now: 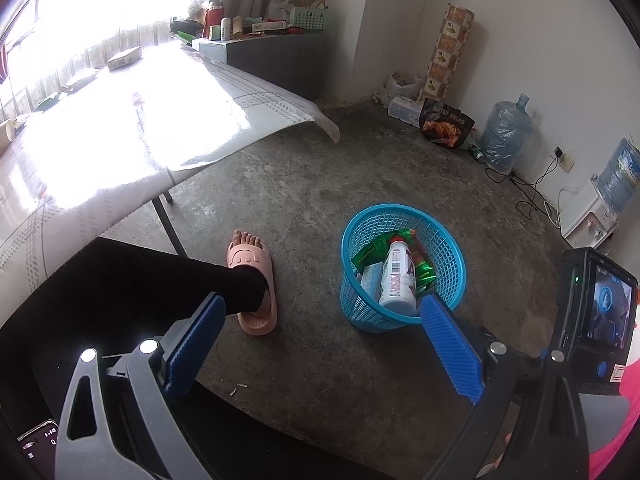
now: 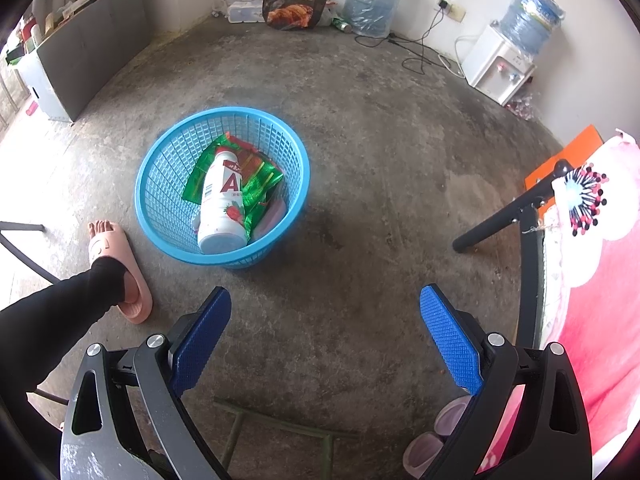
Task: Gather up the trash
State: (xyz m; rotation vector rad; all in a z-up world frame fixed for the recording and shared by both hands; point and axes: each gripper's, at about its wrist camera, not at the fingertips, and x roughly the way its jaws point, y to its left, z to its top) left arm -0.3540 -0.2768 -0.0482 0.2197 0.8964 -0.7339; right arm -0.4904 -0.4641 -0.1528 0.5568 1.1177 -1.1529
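Seemingly near done: white plastic drink bottle (image 2: 221,204) and green foil wrappers (image 2: 262,184) already inside round blue mesh basket (image 2: 160,196) ahead of wide-open, empty right claw (image 2: 325,334) and left claw (image 1: 322,342).

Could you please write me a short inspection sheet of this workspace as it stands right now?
Surface: bare concrete floor, stained.
Job's things: blue basket on the floor holds a white bottle and green wrappers.
Clutter: small scraps on the floor.
Grippers: left gripper and right gripper open, empty.
Cables: black cable running from the wall socket.
Surroundings: table, water dispenser, a person's slippered foot.
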